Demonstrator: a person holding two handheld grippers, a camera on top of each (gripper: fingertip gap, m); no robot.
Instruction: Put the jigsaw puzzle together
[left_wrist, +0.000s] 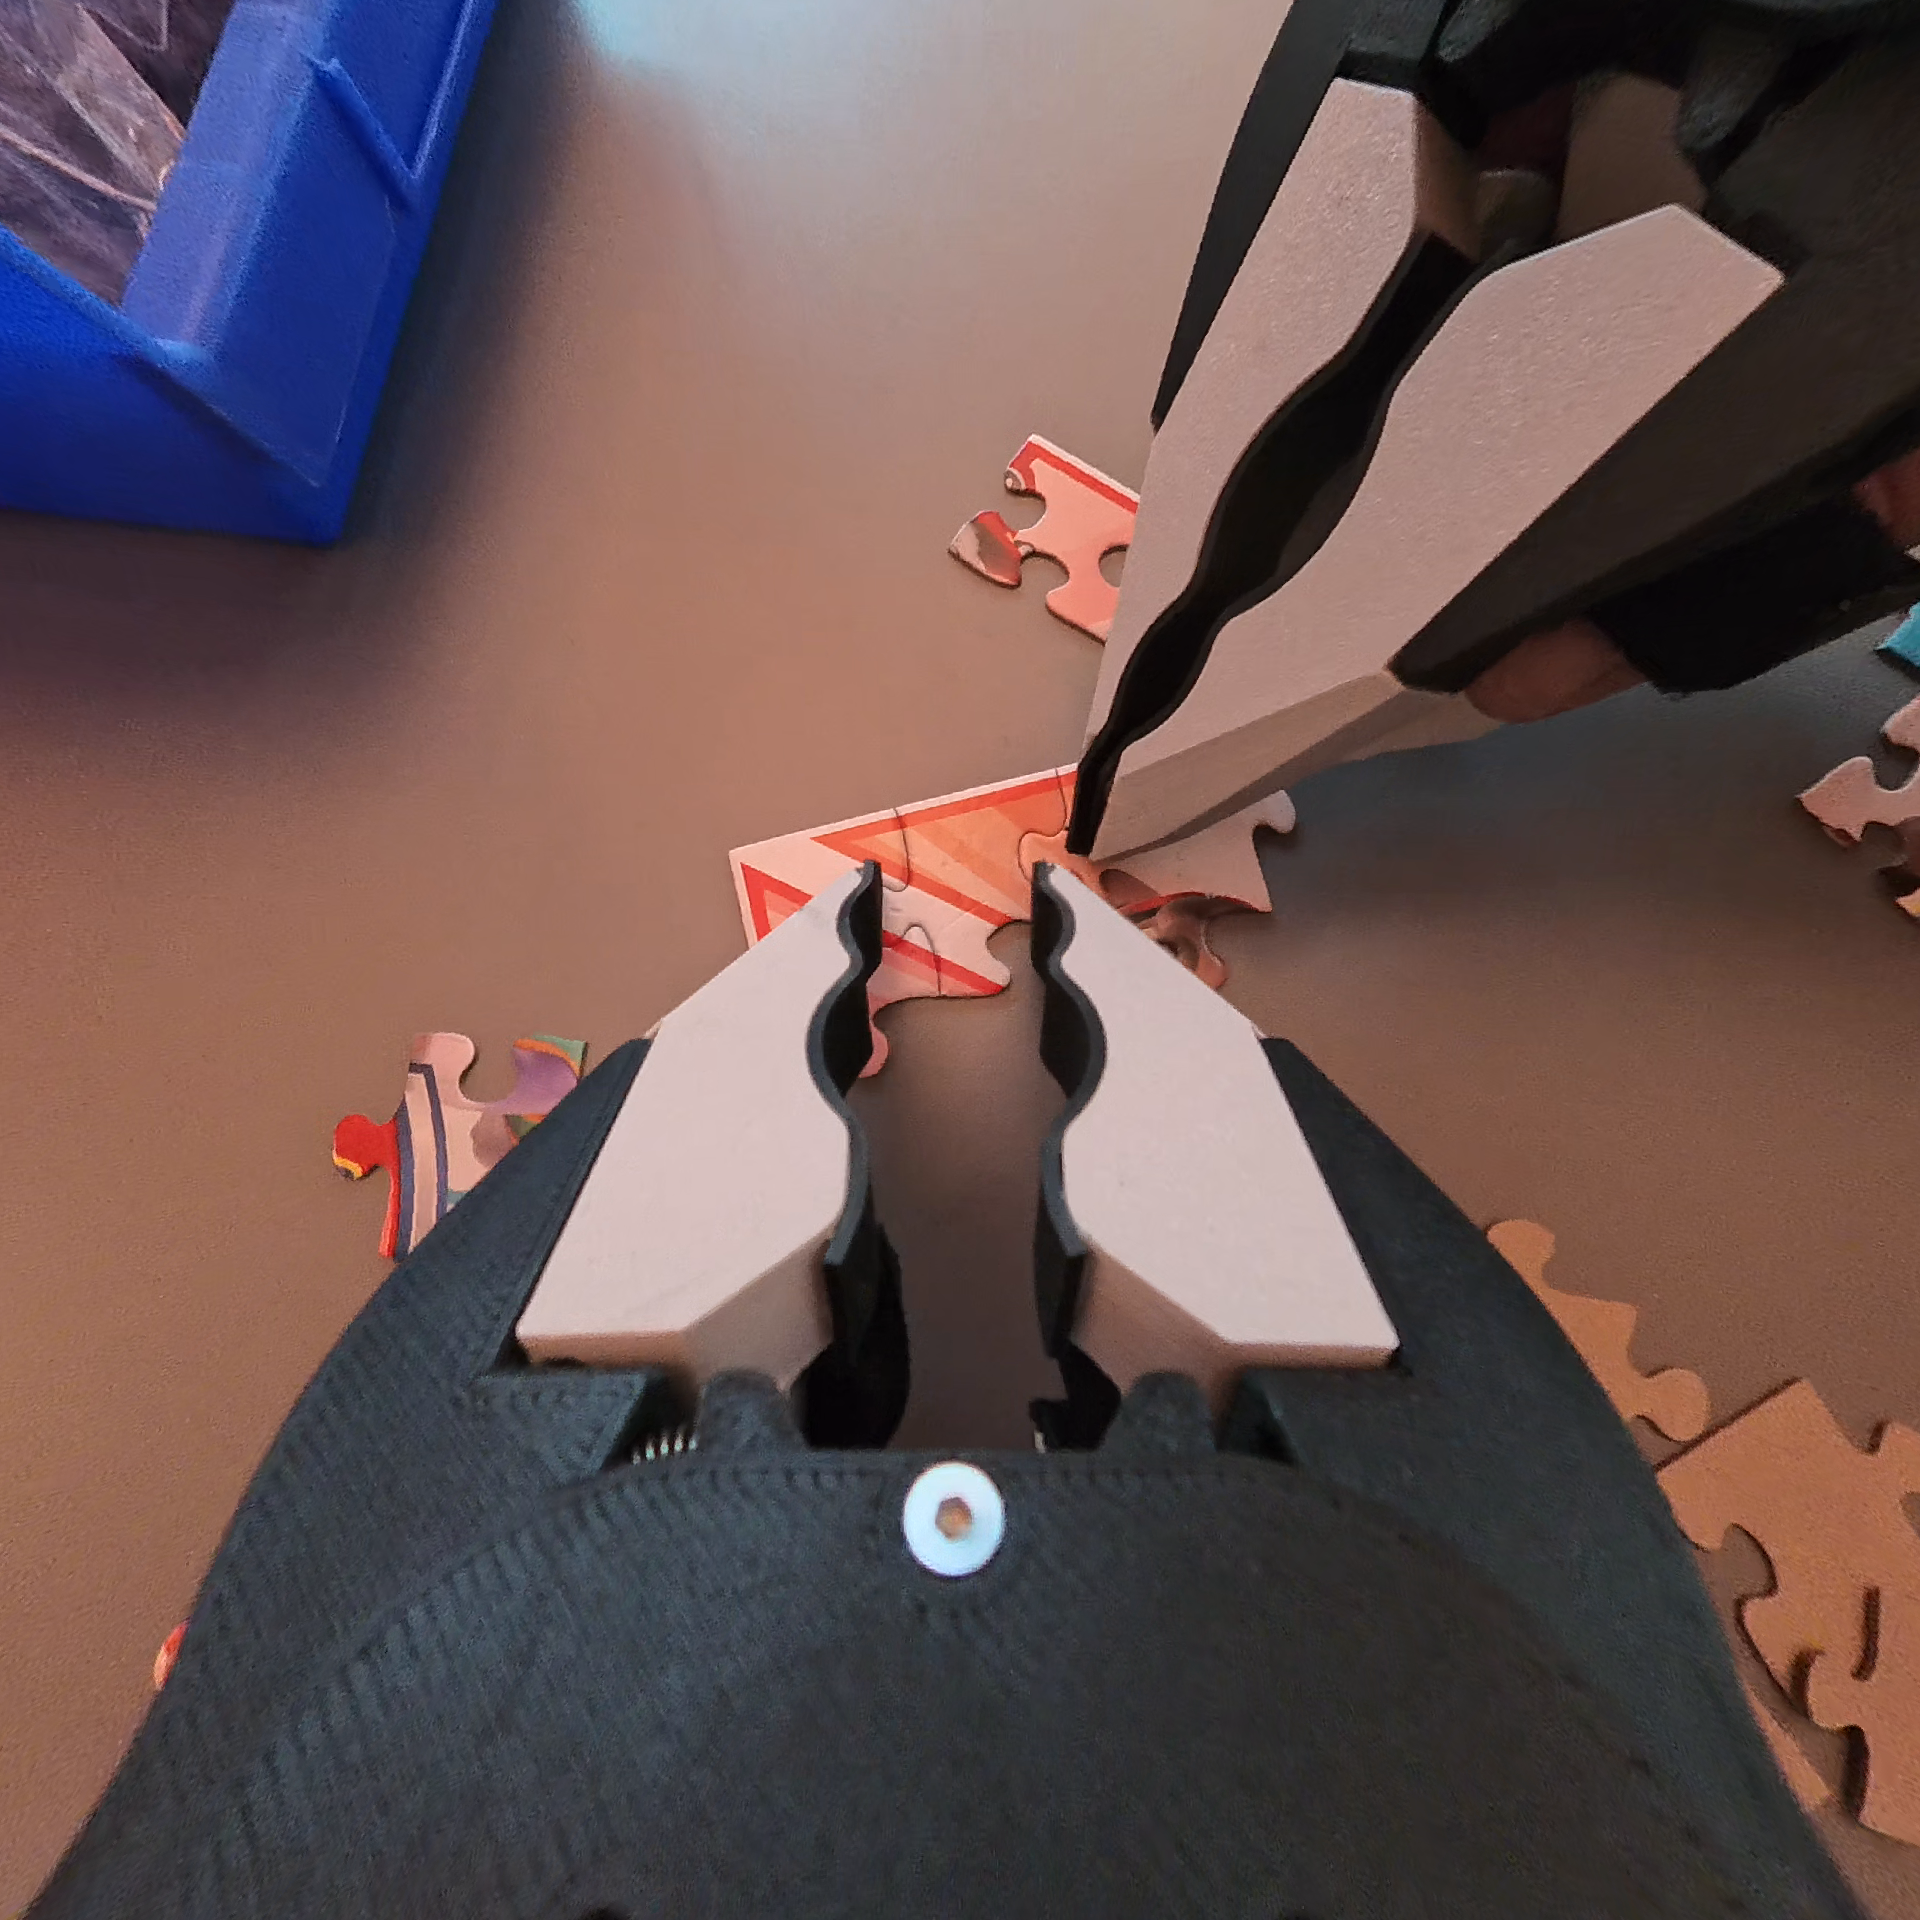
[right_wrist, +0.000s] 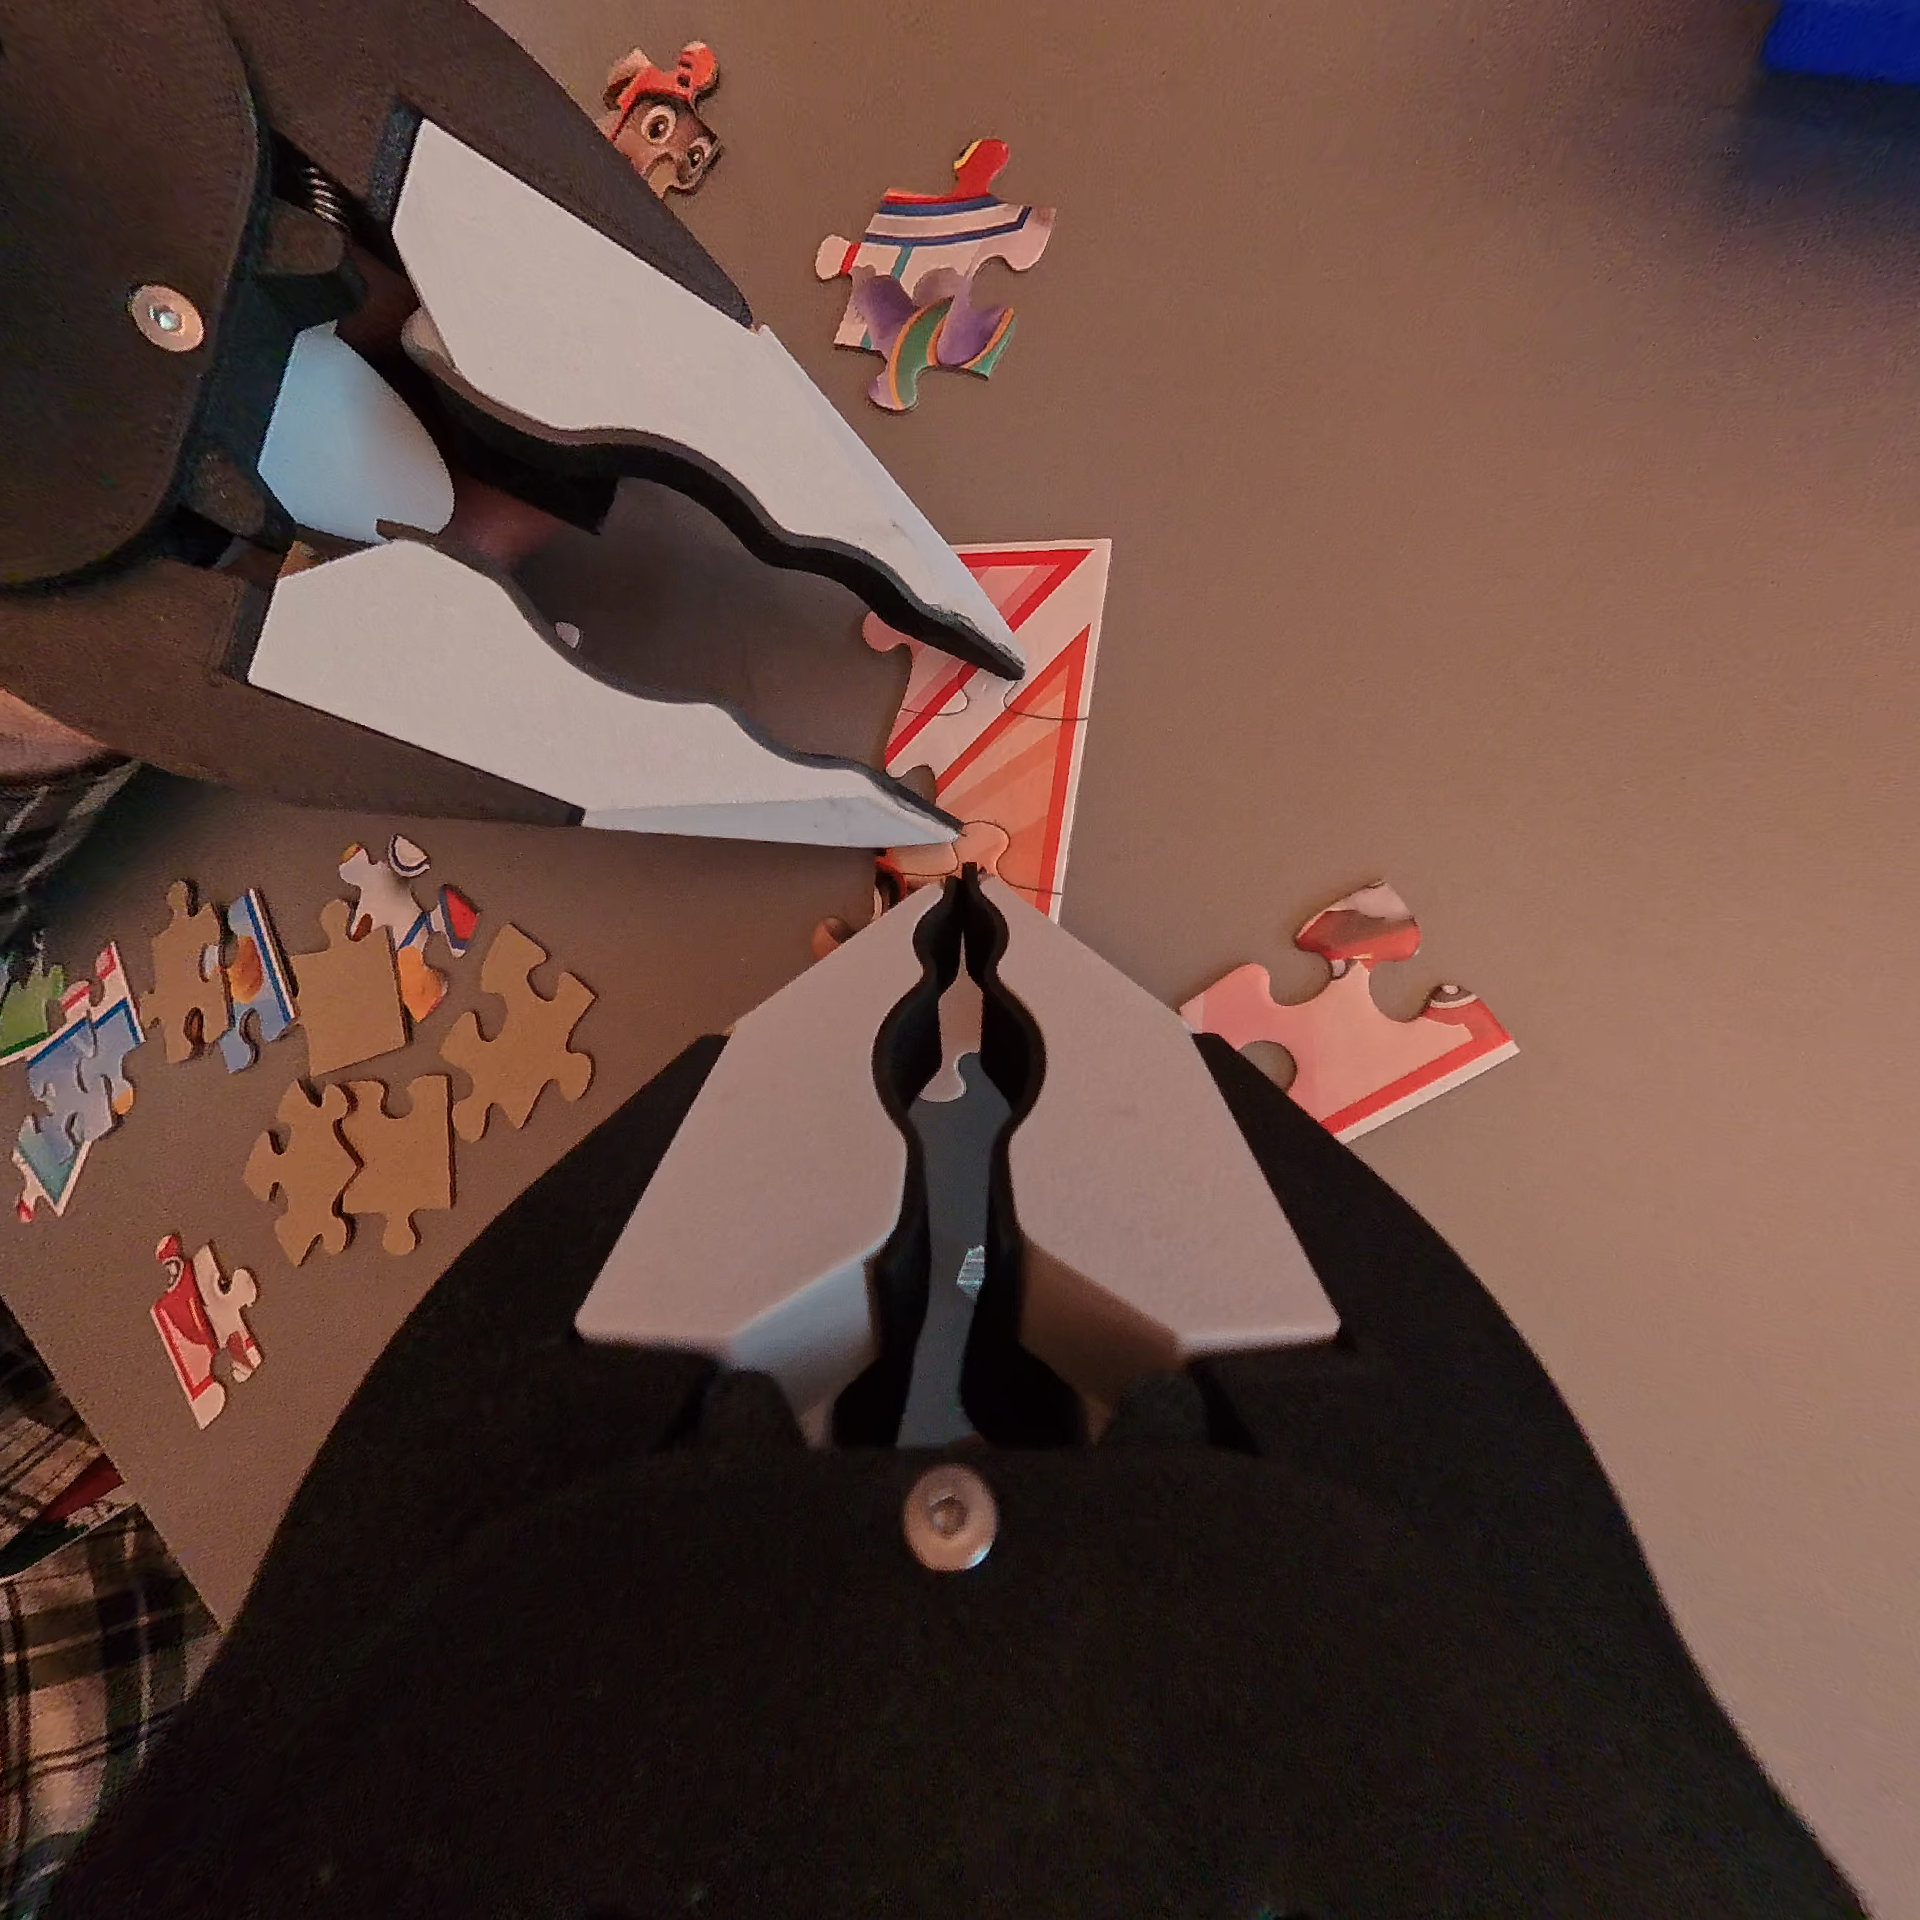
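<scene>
The left gripper (left_wrist: 956, 883) is open, its two pale fingers spread with bare desk (left_wrist: 644, 675) showing between them, and both tips rest over the joined corner section (left_wrist: 951, 868) of the jigsaw, a small block of red-and-orange striped pieces already locked together. One tip lies on the section's striped face, the other at its edge, right where a knob meets the next piece.

The right gripper (right_wrist: 966, 883) comes in from the far right of the left one and is closed, its black pads pressed together at the tips. The tips touch down at the seam just ahead of the left gripper's right finger, on a pale piece (left_wrist: 1216, 862) lying against the corner section (whether it is pinched or only pressed down, I cannot tell).

Beyond the right gripper's fingers, seen from the left gripper, a pink edge piece (left_wrist: 1060, 535) lies alone on the desk. Just left of the left gripper's body sits a multicoloured loose piece (left_wrist: 457, 1117) with purple and red shapes. To the left gripper's lower right lies a scatter of face-down brown pieces (left_wrist: 1766, 1558), some touching one another.

From the right gripper's camera, more face-up loose pieces (right_wrist: 83, 1060) spread at its left among the brown ones, and a piece with a cartoon dog (right_wrist: 665, 120) sits far ahead on the left. A blue bin (left_wrist: 208, 260) stands far to the left gripper's upper left. A plaid sleeve (right_wrist: 73, 1662) shows at the right camera's lower left.
</scene>
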